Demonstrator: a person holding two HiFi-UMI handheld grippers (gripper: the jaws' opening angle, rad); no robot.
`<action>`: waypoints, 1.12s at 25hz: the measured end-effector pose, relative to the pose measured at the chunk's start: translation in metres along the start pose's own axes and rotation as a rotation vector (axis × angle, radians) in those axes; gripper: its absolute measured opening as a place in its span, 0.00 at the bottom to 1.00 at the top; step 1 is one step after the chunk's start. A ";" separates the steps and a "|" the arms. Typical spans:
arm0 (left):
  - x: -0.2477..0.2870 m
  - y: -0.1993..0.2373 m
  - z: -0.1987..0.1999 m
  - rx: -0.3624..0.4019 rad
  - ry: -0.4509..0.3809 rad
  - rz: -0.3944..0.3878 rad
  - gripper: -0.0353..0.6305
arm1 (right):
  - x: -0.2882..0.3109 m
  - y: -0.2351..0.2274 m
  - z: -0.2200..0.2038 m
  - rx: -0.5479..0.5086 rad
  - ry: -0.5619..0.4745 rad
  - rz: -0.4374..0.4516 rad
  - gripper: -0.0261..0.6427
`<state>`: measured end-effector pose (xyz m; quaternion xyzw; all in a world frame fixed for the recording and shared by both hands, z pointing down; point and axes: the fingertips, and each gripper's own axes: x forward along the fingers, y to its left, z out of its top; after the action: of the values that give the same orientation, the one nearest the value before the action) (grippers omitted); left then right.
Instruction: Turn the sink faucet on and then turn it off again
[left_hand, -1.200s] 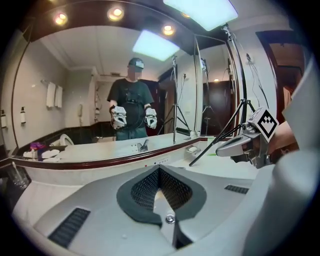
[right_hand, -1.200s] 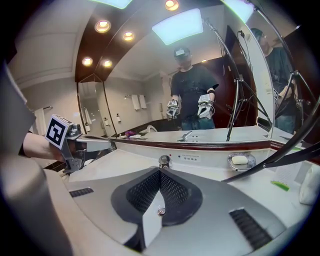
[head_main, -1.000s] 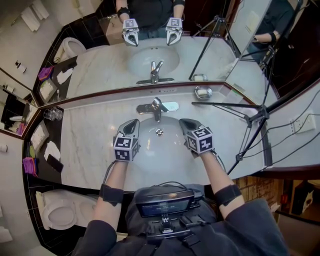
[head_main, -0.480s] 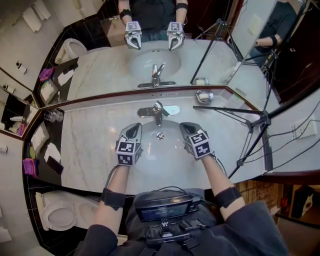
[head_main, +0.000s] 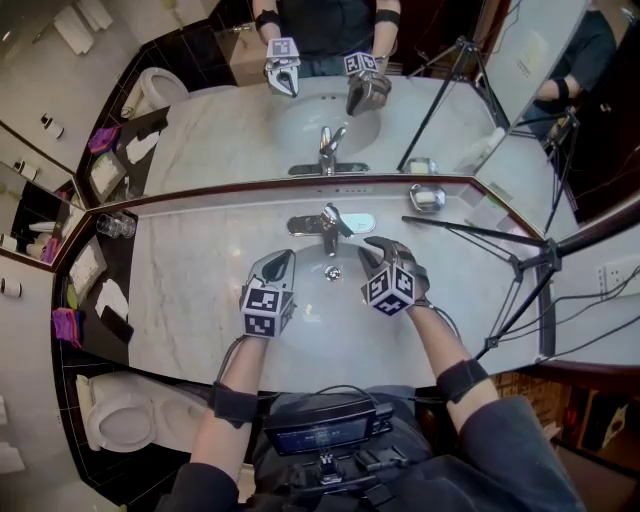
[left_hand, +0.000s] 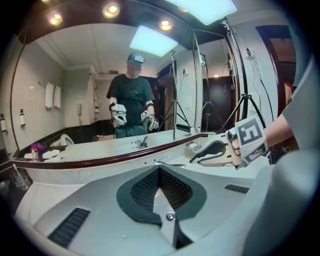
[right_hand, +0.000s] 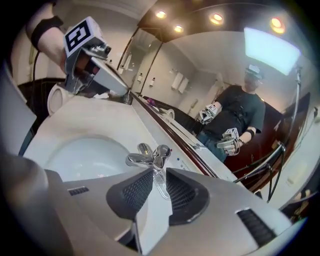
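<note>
Marble countertop (head_main: 190, 270) runs below a wall mirror (head_main: 230, 110), with one sink basin (head_main: 320, 305) set into it.

Task status is approach phase. No water stream shows at the faucet (head_main: 327, 222), so by my judgement both turn-on and turn-off remain.

Faucet location: rear edge of basin, centre.

Right gripper (head_main: 378, 245) sits just beside the lever (head_main: 331, 212). Its jaws have just been opening and stand apart, with nothing between the pads – the faucet lines up ahead of the gap.

Left gripper (head_main: 283, 262) hovers over the basin's left side, jaws together, empty.

Count, reflections excl.: 1 faucet, 1 basin, 2 grippers, 1 soap dish (head_main: 427, 197), 1 glass (head_main: 113, 225), 1 tripod (head_main: 500, 240).
</note>
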<state>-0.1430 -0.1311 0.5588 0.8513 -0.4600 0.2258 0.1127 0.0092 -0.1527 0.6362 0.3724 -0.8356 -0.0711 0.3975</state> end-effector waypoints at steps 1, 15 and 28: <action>0.001 0.001 -0.001 0.002 0.004 0.002 0.05 | 0.005 0.000 0.001 -0.071 0.010 -0.007 0.22; 0.010 -0.001 -0.015 -0.024 0.036 0.002 0.05 | 0.064 0.007 -0.002 -0.593 0.091 0.026 0.31; 0.014 0.011 -0.025 -0.060 0.046 0.010 0.05 | 0.090 -0.004 0.016 -0.636 0.111 0.067 0.31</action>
<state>-0.1527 -0.1372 0.5872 0.8397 -0.4683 0.2321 0.1473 -0.0371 -0.2193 0.6788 0.2050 -0.7603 -0.2952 0.5410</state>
